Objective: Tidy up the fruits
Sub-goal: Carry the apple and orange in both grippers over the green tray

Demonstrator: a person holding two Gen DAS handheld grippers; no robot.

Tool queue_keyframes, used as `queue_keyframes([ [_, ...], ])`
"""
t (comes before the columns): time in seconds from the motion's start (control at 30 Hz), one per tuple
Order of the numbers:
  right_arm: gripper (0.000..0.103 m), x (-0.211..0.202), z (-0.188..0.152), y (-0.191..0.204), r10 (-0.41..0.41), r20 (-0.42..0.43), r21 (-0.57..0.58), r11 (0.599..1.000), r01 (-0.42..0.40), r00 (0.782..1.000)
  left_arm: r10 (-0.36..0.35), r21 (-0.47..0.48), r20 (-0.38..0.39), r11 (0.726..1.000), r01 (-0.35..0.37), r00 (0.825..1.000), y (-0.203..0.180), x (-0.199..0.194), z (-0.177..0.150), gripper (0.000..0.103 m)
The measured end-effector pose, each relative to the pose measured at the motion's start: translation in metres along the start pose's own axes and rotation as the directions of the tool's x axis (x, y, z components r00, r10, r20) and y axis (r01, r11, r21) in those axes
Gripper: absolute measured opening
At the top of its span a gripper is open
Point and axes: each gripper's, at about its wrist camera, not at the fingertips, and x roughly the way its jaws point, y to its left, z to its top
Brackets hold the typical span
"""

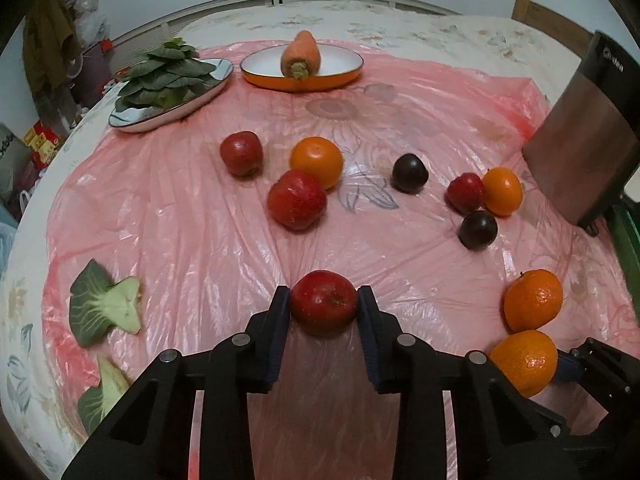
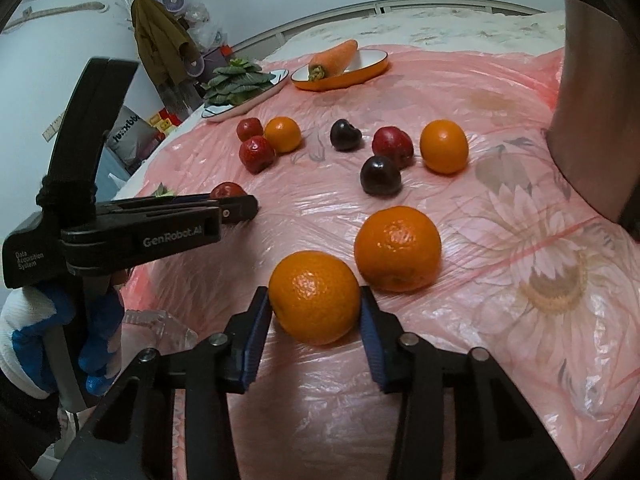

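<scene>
In the left wrist view, loose green leaf pieces point(image 1: 105, 304) lie at the lower left on the pink plastic sheet point(image 1: 200, 220), and at the upper left an oval white dish of dark leafy greens point(image 1: 168, 80) sits beside an orange-rimmed oval dish point(image 1: 302, 80) holding a carrot point(image 1: 301, 54). In the bottom centre the left gripper point(image 1: 324, 304) has its blue-padded fingers on either side of a round red apple point(image 1: 324, 302), pads touching or nearly touching its flanks, the fruit apparently resting on the sheet. Above it, mid-frame, lie two more red apples and an orange in a loose cluster point(image 1: 298, 178), then to the right two dark plums, a small red apple and an orange in a mixed huddle point(image 1: 480, 200). In the right wrist view, the right gripper point(image 2: 315, 312) in the bottom centre likewise brackets a round orange point(image 2: 315, 297), with a second orange point(image 2: 397, 249) just beside it up and to the right; whether either gripper squeezes firmly I cannot tell, though both look set on their fruit. I judge this an early sorting stage: each hand is taking one fruit, and most kinds are mixed. Next, each grip must be firm enough to lift without bruising, then carry apple towards apples and orange towards oranges, without nudging neighbours into rolling on the slick, crinkled plastic.
</scene>
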Motion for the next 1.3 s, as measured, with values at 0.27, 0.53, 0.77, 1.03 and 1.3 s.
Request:
queue_keyframes([
  [0.27,0.032,-0.015,-0.005,0.001,0.007,0.015,0.003,1.000,-0.007,1.000,0.001,-0.036,0.028,0.999,0.000,1.000,0.010,-0.021,-0.008,0.029],
  [0.53,0.032,-0.053,-0.018,0.001,0.032,0.039,-0.010,0.999,-0.031,0.999,-0.002,-0.044,0.065,0.999,0.004,0.998,0.001,-0.057,-0.022,0.029],
  [0.77,0.032,-0.094,-0.035,-0.029,-0.012,0.069,0.017,1.000,0.011,0.998,-0.046,-0.017,0.081,0.999,0.047,0.996,-0.037,-0.082,-0.031,0.029],
  [1.03,0.032,-0.153,-0.049,-0.096,-0.127,0.138,0.101,0.988,0.114,0.982,-0.160,0.072,0.074,0.985,0.155,0.984,-0.122,-0.093,-0.027,0.029],
  [1.3,0.032,-0.216,-0.059,-0.177,-0.288,0.211,0.224,0.944,0.241,0.934,-0.312,0.205,0.038,0.932,0.298,0.950,-0.233,-0.101,-0.016,0.029],
])
